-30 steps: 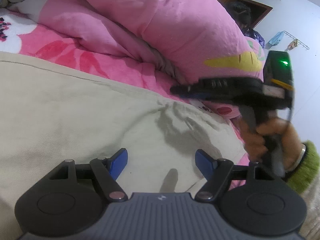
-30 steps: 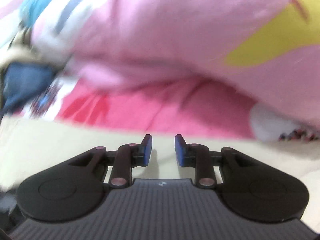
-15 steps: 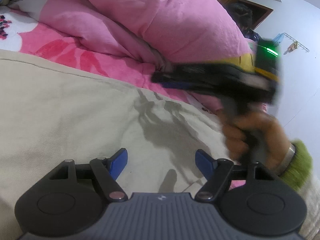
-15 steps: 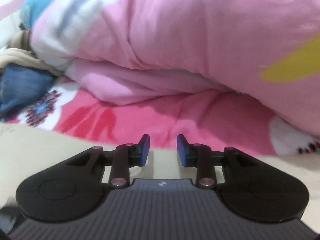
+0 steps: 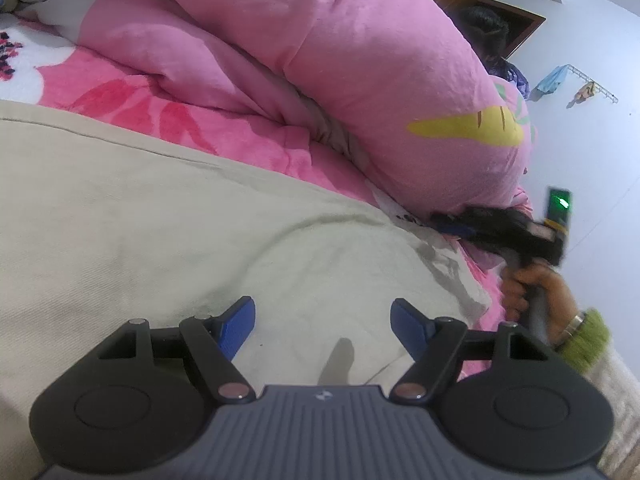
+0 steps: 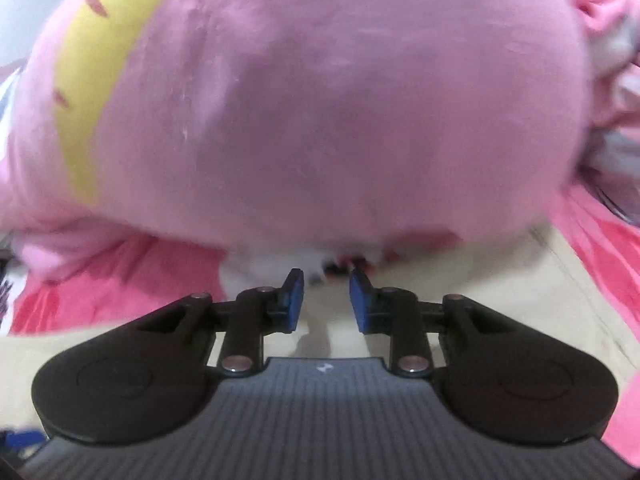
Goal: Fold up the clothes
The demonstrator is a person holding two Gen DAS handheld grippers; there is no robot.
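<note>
1. A big pink quilt filled the top of the left wrist view. In the right wrist view it was a blurry pink lump across the upper half.
2. A beige cloth lay spread flat over the middle and left of the left wrist view, on a pink flowered sheet. Its wrinkled corner sat at the right.
3. The left gripper was low in the middle of its view, right over the beige cloth. Its blue fingers were spread wide apart and held nothing.
4. The right gripper pointed at the bottom of the quilt. Its blue fingers had a small gap between them, with nothing in it.
5. A hand at the right edge of the left wrist view was wrapped around the right gripper's handle, with a fuzzy green sleeve at the wrist.
</note>
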